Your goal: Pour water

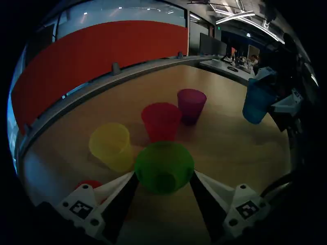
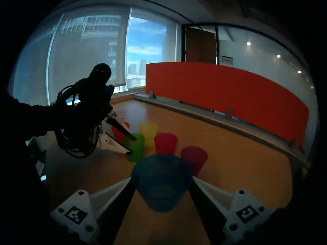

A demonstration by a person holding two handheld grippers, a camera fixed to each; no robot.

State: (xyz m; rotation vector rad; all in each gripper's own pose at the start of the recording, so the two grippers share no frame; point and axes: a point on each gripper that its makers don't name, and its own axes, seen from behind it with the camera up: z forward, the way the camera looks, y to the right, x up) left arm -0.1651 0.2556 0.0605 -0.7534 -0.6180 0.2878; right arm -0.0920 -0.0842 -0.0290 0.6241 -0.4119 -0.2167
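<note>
Your left gripper (image 1: 163, 174) pinches a translucent green cup (image 1: 164, 163); your right gripper (image 2: 162, 179) pinches a translucent blue cup (image 2: 162, 185), mouth facing you.

Yeah, the left gripper (image 1: 163, 176) and right gripper (image 2: 162, 179) match: white fingers (image 1: 109, 188), black pads (image 1: 122, 201), dark screws (image 1: 95, 221), square black-and-white tags (image 1: 80, 209). Black cables (image 2: 75, 143) at 9 o'clock.
</note>
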